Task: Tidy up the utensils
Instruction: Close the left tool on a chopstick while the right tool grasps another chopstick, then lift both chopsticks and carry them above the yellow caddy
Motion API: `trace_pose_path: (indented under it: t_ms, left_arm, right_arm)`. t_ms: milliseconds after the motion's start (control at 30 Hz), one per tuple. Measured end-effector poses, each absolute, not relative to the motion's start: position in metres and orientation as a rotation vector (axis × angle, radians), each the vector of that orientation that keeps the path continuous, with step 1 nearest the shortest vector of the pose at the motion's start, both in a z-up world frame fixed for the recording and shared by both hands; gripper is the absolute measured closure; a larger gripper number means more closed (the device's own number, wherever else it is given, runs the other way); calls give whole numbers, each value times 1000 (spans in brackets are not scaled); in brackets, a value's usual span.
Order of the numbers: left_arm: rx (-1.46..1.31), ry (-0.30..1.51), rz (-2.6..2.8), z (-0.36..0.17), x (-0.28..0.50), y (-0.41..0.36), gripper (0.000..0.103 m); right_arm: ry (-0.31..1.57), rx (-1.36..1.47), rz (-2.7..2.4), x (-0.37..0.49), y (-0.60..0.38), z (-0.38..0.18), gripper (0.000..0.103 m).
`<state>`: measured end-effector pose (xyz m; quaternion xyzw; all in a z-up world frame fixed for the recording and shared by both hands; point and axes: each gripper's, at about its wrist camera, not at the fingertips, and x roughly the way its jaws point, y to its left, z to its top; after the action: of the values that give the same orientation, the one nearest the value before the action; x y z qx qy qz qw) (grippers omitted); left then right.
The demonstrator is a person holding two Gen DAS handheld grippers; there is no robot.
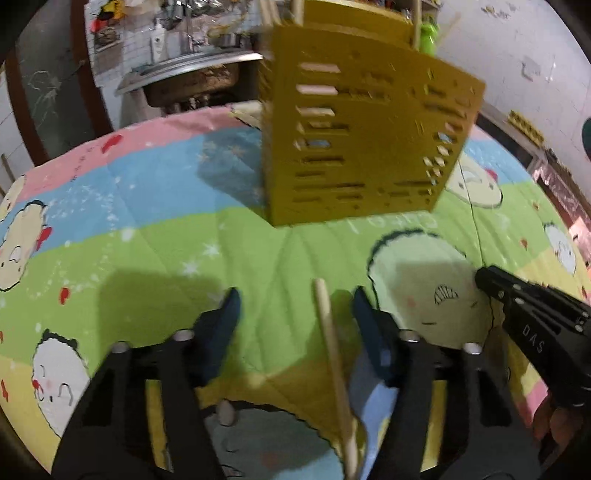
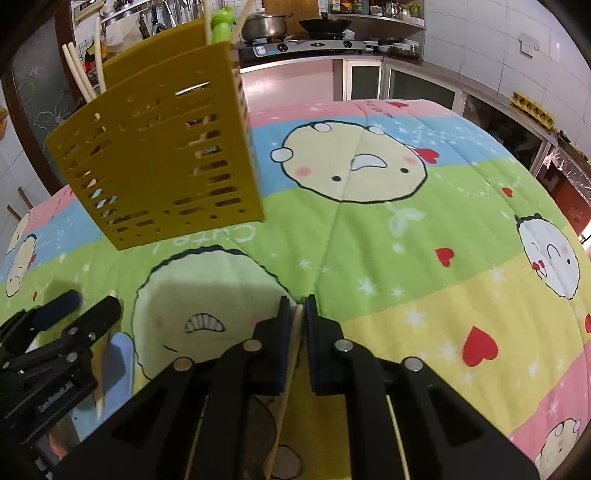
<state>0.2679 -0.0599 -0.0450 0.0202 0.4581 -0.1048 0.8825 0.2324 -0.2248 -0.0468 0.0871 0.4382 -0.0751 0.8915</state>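
Note:
A yellow slotted utensil holder point(image 1: 362, 136) stands on the cartoon quilt point(image 1: 147, 251), with several pale chopsticks and a green-handled utensil point(image 2: 221, 22) sticking out of it; it also shows in the right wrist view point(image 2: 162, 158). My left gripper point(image 1: 295, 306) is open low over the quilt, and a wooden chopstick point(image 1: 334, 369) lies between its fingers, not clamped. My right gripper point(image 2: 298, 306) is shut on a wooden chopstick point(image 2: 291, 354) just above the quilt, right of the left gripper point(image 2: 88, 314). The right gripper's tip shows in the left wrist view point(image 1: 491, 280).
A kitchen counter with a stove, a pot point(image 2: 264, 24) and a pan lies behind the table. A steel sink counter point(image 1: 192, 70) stands at the back left. Cabinets point(image 2: 417, 85) run along the right side. The quilt covers the whole tabletop.

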Motion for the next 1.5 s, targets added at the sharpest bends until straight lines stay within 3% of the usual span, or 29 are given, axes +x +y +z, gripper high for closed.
trace_pose_path:
  t_ms: [133,300,500,833,1500]
  left_arm:
    - [43,955,-219,-46,268,-67,62]
    - [36,973,-215,-46,274,-74,86]
    - [-24,974,-217,-46,279,-70,97]
    - [-15,895,-205,-26,267,-63,97]
    - [-5,505,-137,76,214,-33,99]
  right_arm:
    - [902,163,-151,233,-222,-49,94]
    - [901,173,-146,236,-224,-50,95]
    - [890,198,-134,234,-226,-47,95]
    - [825,200,-137,223,-229,-28,95]
    - [544,160,-85,189,-215,63,97]
